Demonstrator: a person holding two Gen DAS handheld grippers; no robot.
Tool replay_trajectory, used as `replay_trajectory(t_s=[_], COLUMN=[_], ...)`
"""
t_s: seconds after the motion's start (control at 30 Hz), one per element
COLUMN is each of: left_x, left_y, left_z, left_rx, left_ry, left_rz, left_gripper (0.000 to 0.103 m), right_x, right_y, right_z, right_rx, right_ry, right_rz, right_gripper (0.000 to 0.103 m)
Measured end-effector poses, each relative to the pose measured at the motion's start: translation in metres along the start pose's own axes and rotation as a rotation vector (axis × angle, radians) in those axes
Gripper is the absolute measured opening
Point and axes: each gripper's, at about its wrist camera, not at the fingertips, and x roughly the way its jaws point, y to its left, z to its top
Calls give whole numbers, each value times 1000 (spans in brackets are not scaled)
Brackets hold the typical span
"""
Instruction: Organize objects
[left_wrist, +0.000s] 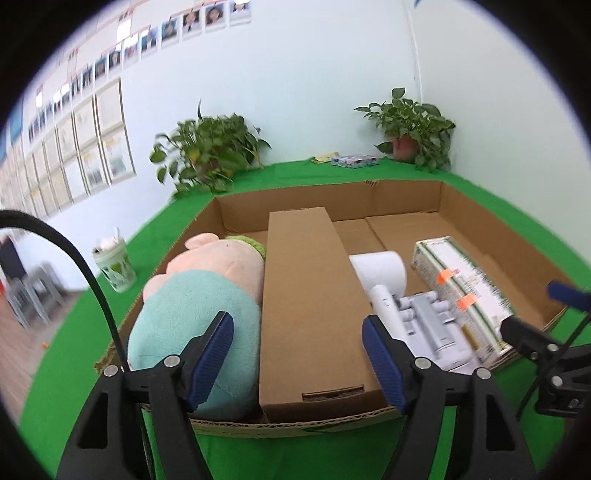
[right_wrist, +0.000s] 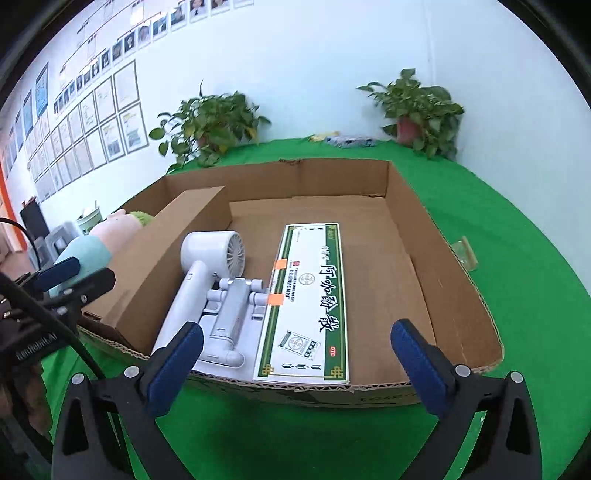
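Observation:
A shallow open cardboard box sits on the green table. Inside, from left: a plush toy in pink and mint, a long brown carton, a white hair dryer, a grey plastic fitting, and a flat white-and-green box. My left gripper is open and empty, over the box's near edge above the carton. My right gripper is open and empty at the near edge, in front of the flat box; it also shows in the left wrist view.
Two potted plants stand at the table's far edge by the wall, with small packets between them. A green-patterned cup stands left of the box. A small clear packet lies right of it.

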Motion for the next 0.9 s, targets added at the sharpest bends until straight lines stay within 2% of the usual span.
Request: replay_trajectory(t_s=[0.1,0.3,0.43,0.57,0.9], left_x=[3,7,8,13,15], left_y=[-6,-11,-13,-22,-21], left_z=[-2,-5,-4,-4,-5], left_rx=[-14,-38,-34,1,-5], left_ry=[-27,-66,-62,-24,-18], left_rz=[32,64,60,62,56], left_gripper=[80,83,87,100,101], right_x=[-1,-2,-2,-2,-3], right_y=[9,10,9,9,10], right_z=[-8,-11,-11,-11,-11], right_rx=[-56,-60,-61,-61,-63], right_ry=[-51,-96,-95,-95,-95], right_rz=[-43,-46,-44,-44,-47], right_gripper=[102,102,103,103,103])
